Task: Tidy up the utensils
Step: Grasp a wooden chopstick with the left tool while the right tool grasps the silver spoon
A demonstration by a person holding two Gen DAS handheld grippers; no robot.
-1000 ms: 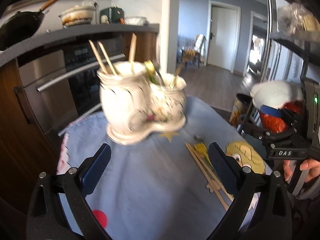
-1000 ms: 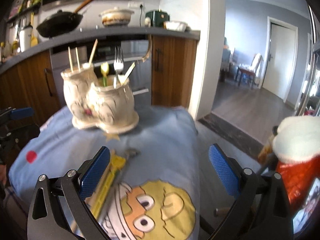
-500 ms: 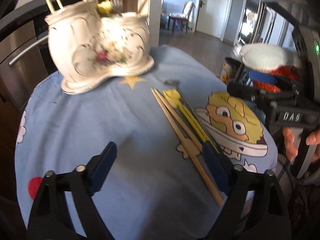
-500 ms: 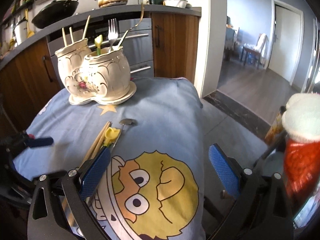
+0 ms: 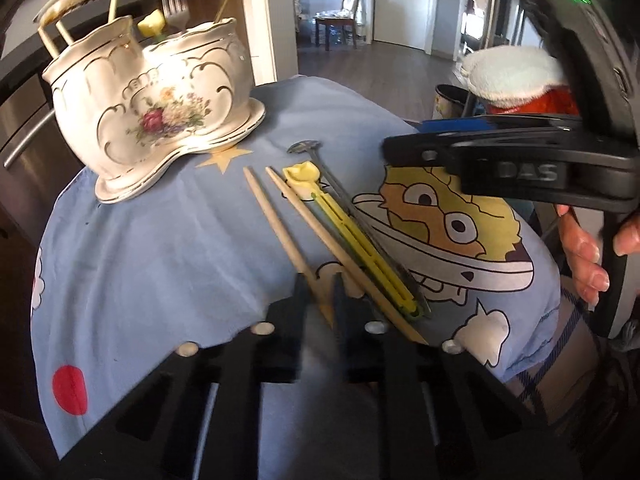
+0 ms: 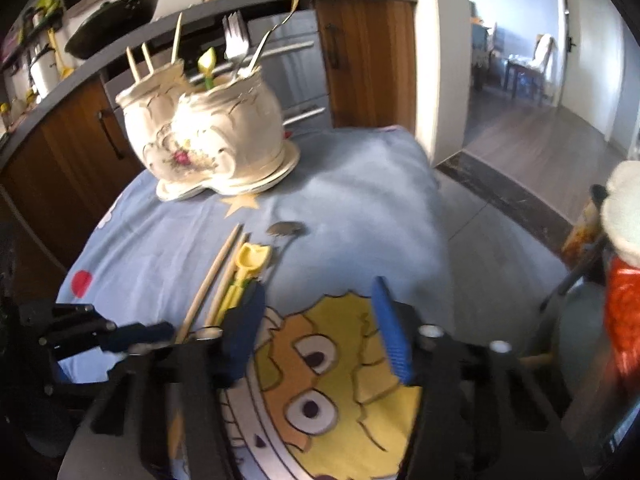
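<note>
Left tool [image 5: 319, 295] clenched on the near end of a wooden chopstick [image 5: 276, 224] lying on the blue-clothed counter [image 5: 160, 248]; shaft runs away toward the ceramic utensil holder [image 5: 152, 100]. Right tool [image 6: 320, 328] released, nearer the yellow spoon [image 6: 248, 266].

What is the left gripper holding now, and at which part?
The left gripper is shut on one chopstick, near its thick end. The right gripper is open and holds nothing.

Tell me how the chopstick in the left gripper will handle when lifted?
Probably stiff and light: the chopstick is a thin, straight wooden stick. The left gripper pinches only its near end, so the far end may swing or pivot. Round and smooth, it could slip and roll on the cloth.
</note>
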